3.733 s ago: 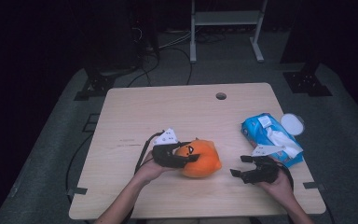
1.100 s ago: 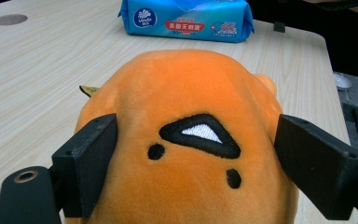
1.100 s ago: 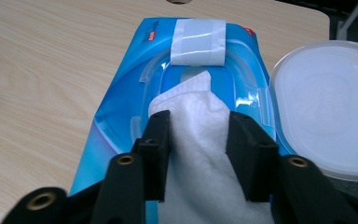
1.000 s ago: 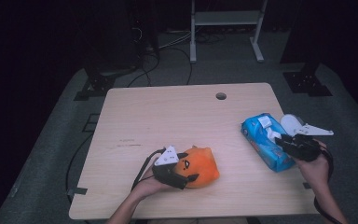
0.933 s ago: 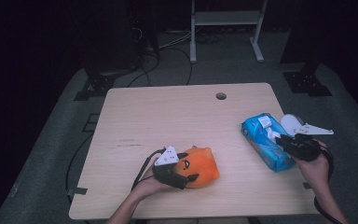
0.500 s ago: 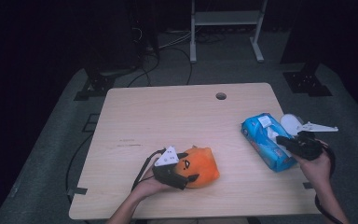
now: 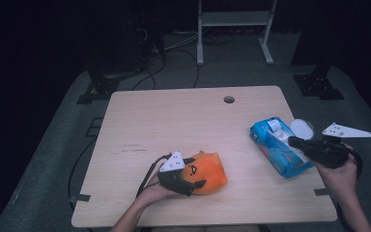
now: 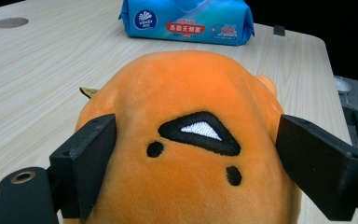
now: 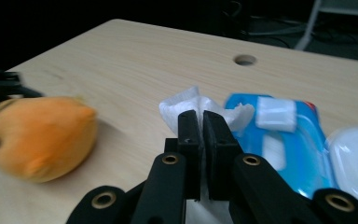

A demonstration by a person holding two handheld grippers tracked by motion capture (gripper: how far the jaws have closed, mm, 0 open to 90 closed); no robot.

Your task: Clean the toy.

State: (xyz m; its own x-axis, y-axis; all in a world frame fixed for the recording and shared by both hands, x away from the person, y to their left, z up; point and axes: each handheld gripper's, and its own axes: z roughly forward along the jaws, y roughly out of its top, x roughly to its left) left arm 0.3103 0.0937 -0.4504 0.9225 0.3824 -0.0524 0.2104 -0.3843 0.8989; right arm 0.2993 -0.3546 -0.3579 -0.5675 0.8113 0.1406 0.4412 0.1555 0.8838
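An orange plush toy [image 7: 211, 175] with a stitched face lies near the table's front edge. My left gripper [image 7: 193, 180] is shut on it, and in the left gripper view both jaws press into the sides of the plush toy [image 8: 191, 107]. A blue pack of wipes [image 7: 276, 147] lies at the right with its white lid [image 7: 302, 128] flipped open. Just above the pack, my right gripper [image 7: 293, 142] is shut. In the right gripper view a white wipe [image 9: 182, 103] is pinched between the closed jaws of my right gripper [image 9: 201, 119], over the pack [image 9: 291, 149].
The wooden table [image 7: 174, 121] has a round cable hole [image 7: 229, 99] near its far edge. Its right edge runs close beside the pack. Dark floor with cables and a white stand's legs [image 7: 200, 53] lies beyond the table.
My right gripper has lifted and drawn back a little to the right from the pack's opening, with a wipe in its jaws. The left gripper and the plush toy have stayed put.
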